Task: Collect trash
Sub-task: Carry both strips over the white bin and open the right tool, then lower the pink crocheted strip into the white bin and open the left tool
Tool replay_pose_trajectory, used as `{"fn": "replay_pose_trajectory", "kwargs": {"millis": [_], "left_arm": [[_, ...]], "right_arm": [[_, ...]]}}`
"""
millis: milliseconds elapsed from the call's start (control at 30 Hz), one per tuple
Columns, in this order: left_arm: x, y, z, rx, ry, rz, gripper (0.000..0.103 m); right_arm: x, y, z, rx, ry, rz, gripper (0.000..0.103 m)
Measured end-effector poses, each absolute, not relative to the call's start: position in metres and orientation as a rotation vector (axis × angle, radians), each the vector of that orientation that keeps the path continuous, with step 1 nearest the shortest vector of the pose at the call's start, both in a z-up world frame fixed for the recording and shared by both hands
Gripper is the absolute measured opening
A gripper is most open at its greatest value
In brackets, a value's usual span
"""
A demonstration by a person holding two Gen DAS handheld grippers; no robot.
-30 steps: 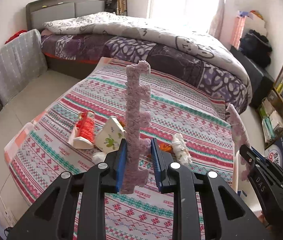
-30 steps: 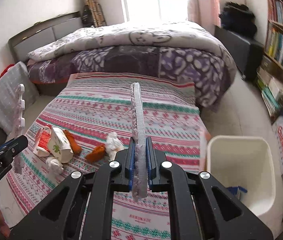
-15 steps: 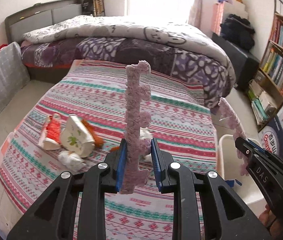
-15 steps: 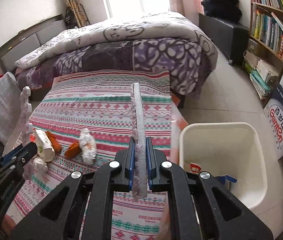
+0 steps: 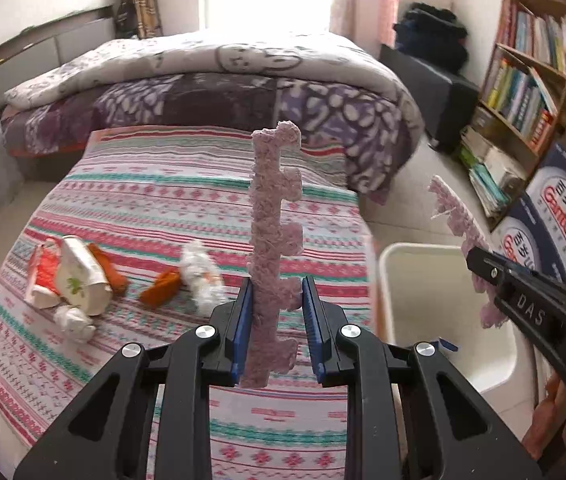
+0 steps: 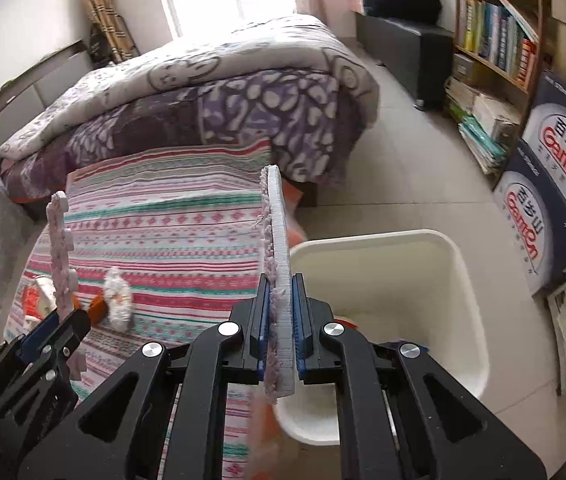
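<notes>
1. Left wrist view: the white bin (image 5: 449, 320) is partly cut off by the right gripper (image 5: 479, 268) crossing in front of it, and what lies inside is hard to make out beyond a scrap of blue at its near edge. The trash pile (image 5: 79, 280) on the striped cloth (image 5: 163, 200) is blurred; a white carton, orange bits and a crumpled white wad (image 5: 201, 276) can be told apart.
2. Same view: the left gripper (image 5: 275, 316) is clamped on an upright pink notched strip (image 5: 273, 224); the left pad touches it, while a gap shows at the right pad.
3. Right wrist view: the bin's near wall is hidden behind the gripper body, and the trash pile is mostly covered by the left gripper (image 6: 69, 316) and its strip.
4. Same view: the right gripper (image 6: 281, 320) is closed tight on a thin strip (image 6: 277, 248) seen edge-on, poised over the bin's (image 6: 459, 272) left rim.
</notes>
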State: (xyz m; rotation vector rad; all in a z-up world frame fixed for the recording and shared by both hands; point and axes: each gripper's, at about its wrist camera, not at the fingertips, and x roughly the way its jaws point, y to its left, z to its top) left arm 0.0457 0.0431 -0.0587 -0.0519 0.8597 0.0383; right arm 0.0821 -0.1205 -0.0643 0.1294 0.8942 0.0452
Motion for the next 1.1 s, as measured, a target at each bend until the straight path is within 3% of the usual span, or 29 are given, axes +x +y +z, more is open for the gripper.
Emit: {"fn": "replay_pose_trajectory", "kwargs": {"millis": [200, 300, 400, 467, 733, 833, 1033, 1067, 1100], "left_arm": [[0.050, 0.006, -0.068, -0.011, 0.872, -0.024, 0.025], [0.052, -0.013, -0.074, 0.006, 0.882, -0.058, 0.025], [0.054, -0.030, -0.081, 0.017, 0.895, -0.089, 0.025], [0.055, -0.041, -0.085, 0.022, 0.904, -0.106, 0.025], [0.063, -0.073, -0.103, 0.023, 0.952, -0.165, 0.026], [0.065, -0.085, -0.109, 0.021, 0.968, -0.185, 0.026], [0.067, -0.108, -0.117, 0.033, 0.979, -0.229, 0.026], [0.068, -0.113, -0.119, 0.033, 0.981, -0.242, 0.029], [0.068, -0.116, -0.119, 0.035, 0.979, -0.246, 0.040]], "right_arm": [[0.084, -0.157, -0.070, 0.161, 0.929, -0.023, 0.010], [0.085, -0.175, -0.072, 0.181, 0.952, -0.053, 0.016], [0.085, -0.193, -0.074, 0.212, 0.961, -0.082, 0.039], [0.084, -0.204, -0.072, 0.224, 0.955, -0.105, 0.043], [0.079, -0.246, -0.066, 0.290, 0.915, -0.221, 0.081], [0.077, -0.262, -0.066, 0.309, 0.907, -0.264, 0.088], [0.076, -0.283, -0.069, 0.324, 0.915, -0.312, 0.091], [0.075, -0.286, -0.069, 0.324, 0.915, -0.317, 0.091], [0.075, -0.288, -0.069, 0.324, 0.915, -0.322, 0.091]]}}
